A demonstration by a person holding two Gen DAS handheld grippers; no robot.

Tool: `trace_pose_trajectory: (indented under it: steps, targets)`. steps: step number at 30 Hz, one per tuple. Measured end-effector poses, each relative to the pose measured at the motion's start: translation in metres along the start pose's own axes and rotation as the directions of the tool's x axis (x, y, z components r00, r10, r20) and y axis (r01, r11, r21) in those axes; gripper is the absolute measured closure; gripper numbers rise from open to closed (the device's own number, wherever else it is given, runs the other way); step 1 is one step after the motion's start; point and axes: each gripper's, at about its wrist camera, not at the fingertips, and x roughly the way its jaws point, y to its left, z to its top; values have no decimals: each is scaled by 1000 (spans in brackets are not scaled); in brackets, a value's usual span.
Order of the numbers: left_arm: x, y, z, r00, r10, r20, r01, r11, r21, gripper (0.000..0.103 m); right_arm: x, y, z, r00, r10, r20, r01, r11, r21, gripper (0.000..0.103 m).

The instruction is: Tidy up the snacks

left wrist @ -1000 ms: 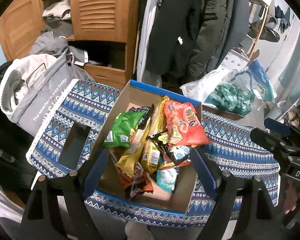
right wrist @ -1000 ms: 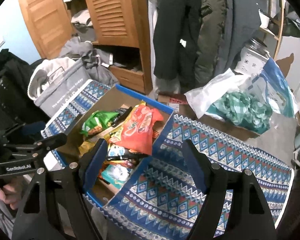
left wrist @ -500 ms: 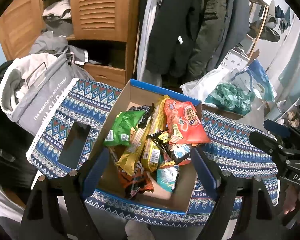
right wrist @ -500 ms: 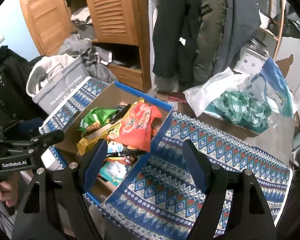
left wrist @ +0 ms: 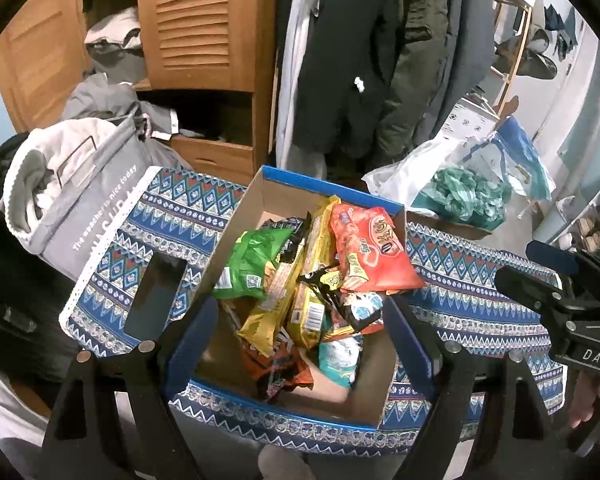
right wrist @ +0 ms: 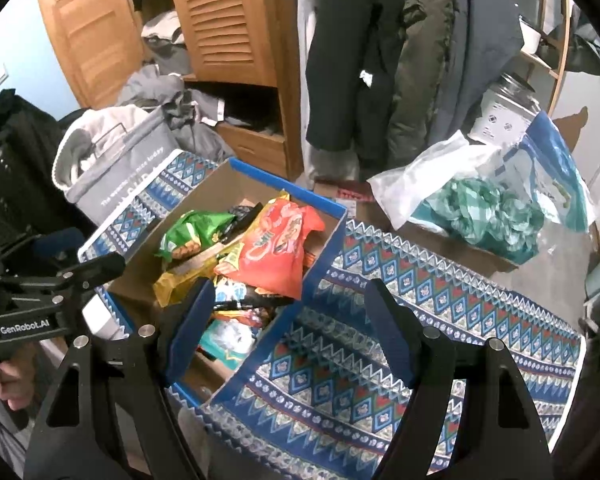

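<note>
Grey laundry bag [left wrist: 80,196] crowds cardboard box [left wrist: 332,184] of snacks.

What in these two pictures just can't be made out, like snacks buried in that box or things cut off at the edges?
- Left wrist view: the packets under the orange bag and green bag are buried; their labels can't be read.
- Right wrist view: the blue finger of the right tongs covers part of the box interior.
- Both views: the person's hand is cut by the edge.

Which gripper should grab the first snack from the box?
Left, probably. The left gripper hovers open right over the snacks in the box; the right gripper hangs mostly over the patterned cloth.
</note>
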Motion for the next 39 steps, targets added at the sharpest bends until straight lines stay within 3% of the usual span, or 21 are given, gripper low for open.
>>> trace_pose_trajectory:
  steps: [22,39]
  targets:
    - [0,-2,-1,999,46,1,-46,998,39,17,2,-5,-4,1000,-2,-6,2,1000,2,26]
    - [2,-8,-3,999,37,-10,-36,998,54,17,2,-5,-5,1000,-2,-9,2,1000,2,26]
